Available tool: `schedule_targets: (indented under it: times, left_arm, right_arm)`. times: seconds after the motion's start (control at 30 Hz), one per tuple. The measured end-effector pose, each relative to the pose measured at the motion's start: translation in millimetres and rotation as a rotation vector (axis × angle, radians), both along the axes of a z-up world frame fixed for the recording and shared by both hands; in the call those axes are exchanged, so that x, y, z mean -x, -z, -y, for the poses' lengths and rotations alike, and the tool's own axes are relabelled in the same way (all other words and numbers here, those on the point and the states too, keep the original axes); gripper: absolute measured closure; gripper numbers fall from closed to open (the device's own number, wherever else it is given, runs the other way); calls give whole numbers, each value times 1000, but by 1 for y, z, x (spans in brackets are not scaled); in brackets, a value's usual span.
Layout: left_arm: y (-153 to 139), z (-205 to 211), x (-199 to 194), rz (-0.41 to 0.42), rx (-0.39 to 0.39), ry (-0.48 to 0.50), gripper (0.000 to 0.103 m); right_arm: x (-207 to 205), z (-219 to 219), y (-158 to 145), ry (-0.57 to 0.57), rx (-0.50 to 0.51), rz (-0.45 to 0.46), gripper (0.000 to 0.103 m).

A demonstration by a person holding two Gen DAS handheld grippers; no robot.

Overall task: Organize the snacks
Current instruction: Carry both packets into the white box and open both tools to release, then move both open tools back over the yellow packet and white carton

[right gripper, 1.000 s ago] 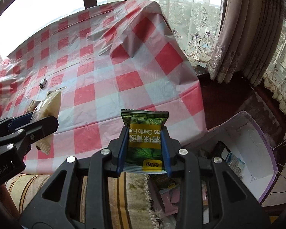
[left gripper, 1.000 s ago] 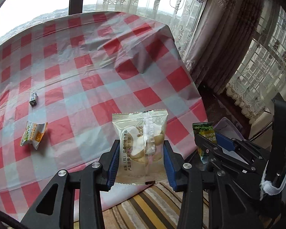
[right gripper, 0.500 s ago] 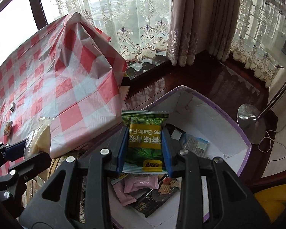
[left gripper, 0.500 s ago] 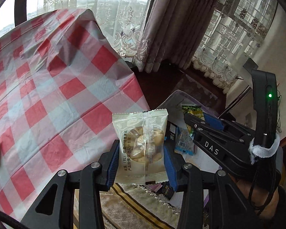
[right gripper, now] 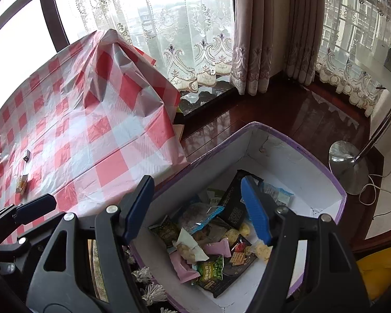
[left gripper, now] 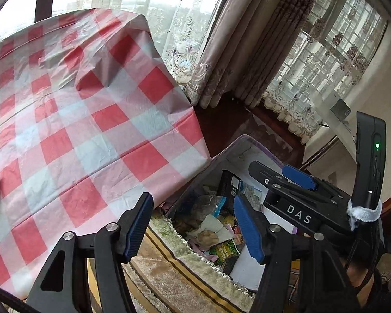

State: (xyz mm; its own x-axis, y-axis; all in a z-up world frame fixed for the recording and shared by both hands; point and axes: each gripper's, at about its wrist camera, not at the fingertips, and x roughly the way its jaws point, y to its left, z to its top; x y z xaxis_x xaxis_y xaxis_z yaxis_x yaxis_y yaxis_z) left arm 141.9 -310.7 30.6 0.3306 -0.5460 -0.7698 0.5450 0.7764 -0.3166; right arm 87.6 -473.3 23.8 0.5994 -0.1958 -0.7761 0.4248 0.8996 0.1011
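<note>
We find the snacks piled in the white box (right gripper: pixel 294 167) with the purple rim, which stands on the dark floor just beside the table's hanging cloth. The green pea packet (right gripper: pixel 209 271) lies flat near the box's near wall, its long axis running roughly toward that wall, printed face up. Just beyond it the pale biscuit packet (right gripper: pixel 189 247) lies tilted on the heap, one corner pointing up and away from us. Pink wrappers and a black packet (right gripper: pixel 233 203) lie around them; the black one leans with its long side toward the far wall.

Our right gripper (right gripper: pixel 198 208) hangs over the box, jaws opening and spread wide, nothing between the blue pads. Our left gripper (left gripper: pixel 193 225) hangs over the box's near left corner, jaws likewise opening, with nothing between them; the right gripper (left gripper: pixel 297 180) shows beside it in the left wrist view.

The far half of the box floor is bare white. The red-checked tablecloth (right gripper: pixel 91 120) drapes down to the left, touching or nearly touching the box's rim. A small yellow packet (right gripper: pixel 22 182) and a tiny dark one (right gripper: pixel 26 155) lie on the table, well apart from the box. A striped rug (left gripper: pixel 169 268) runs under the near rim.
</note>
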Motion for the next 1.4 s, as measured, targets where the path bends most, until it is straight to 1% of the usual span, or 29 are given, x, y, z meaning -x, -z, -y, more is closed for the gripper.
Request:
schedule_targets:
  times: [0.2,0.43,0.63,0.83,0.9,1.0,1.1,1.2,1.27,1.33,1.4]
  left_arm:
    - [1,-52,-12,15,20,-151,38]
    - [5,-122,-20,8,31,-317,38]
    - [15,-184,-24,-32,57,-460,38]
    - [33,-238,-30,-111,89,-570,38]
    - [41,-251,-35,-160,132,-591,38]
    - [55,-263,-47,-227,176,-610,38]
    - [63,-270,-63,-253,175,-636,38]
    - [68,-274,-84,-253,159,-651,38]
    - [72,-275,-99,-251,159,-648,38]
    - [76,-274,-113,-250,134,-651,38]
    - [80,-272,-125,-256,132,-645,38]
  right_arm:
    - [-18,-47,1,-122,3,-31,31]
    - [-41,-108,-7,-242,24,-33,31]
    - [-58,-154,-5,-334,48,-48,31]
    - [-72,-181,3,-396,76,-76,31]
    - [-75,-186,7,-407,79,-86,31]
    - [-81,-192,12,-419,74,-97,31]
    - [-85,-196,14,-423,69,-93,31]
    - [-88,-200,15,-428,72,-86,31]
    - [-90,-203,15,-432,81,-80,31]
    - [-91,-205,15,-439,88,-75,31]
    - [-94,-207,15,-445,87,-73,31]
